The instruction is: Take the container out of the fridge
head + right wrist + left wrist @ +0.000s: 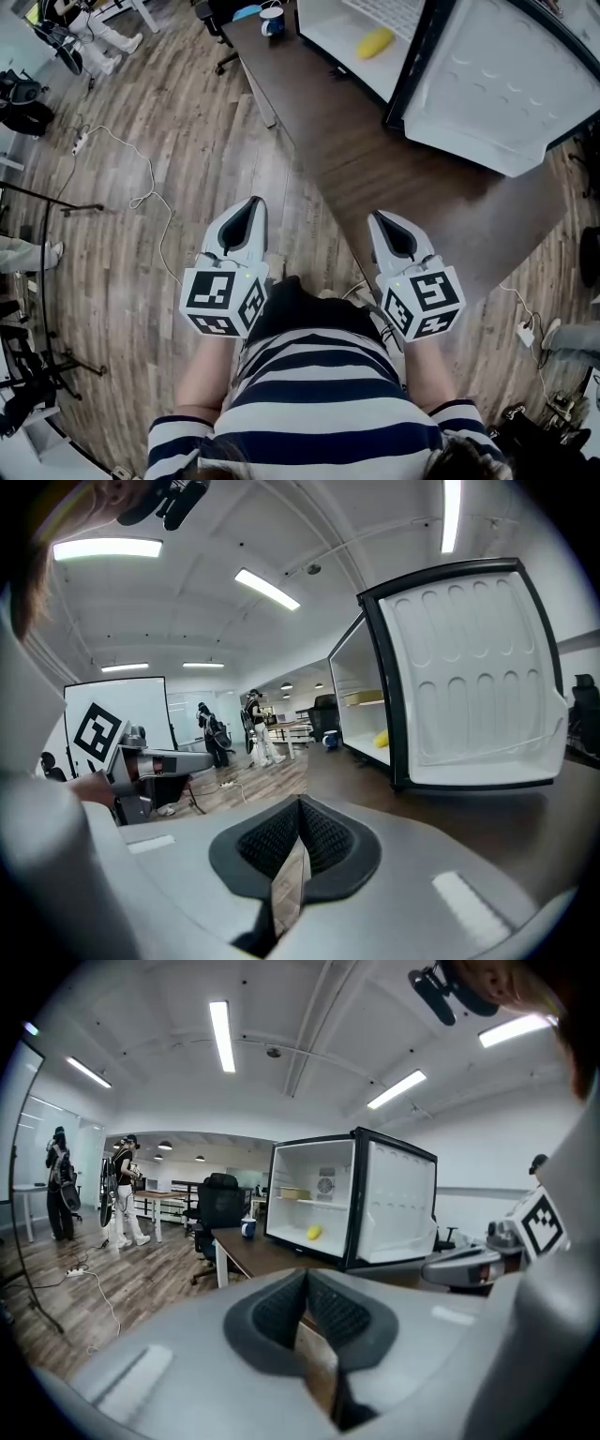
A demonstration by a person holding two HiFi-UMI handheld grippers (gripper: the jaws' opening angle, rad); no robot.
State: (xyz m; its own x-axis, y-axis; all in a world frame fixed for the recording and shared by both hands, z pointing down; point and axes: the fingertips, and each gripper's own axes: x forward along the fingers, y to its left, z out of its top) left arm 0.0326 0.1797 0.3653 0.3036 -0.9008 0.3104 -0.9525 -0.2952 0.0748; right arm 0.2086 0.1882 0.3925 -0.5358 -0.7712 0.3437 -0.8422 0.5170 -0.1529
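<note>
one fridge, open, top cut off

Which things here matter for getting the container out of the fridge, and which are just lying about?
Job: fridge, door open; tan box on its shelf and yellow item inside, either may be the container; left gripper and right gripper, both shut and empty.
Lying about: mug, chair, floor cable.

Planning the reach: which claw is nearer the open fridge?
The right claw: it shows against the table that bears the fridge, while the left claw hangs over the floor.
</note>
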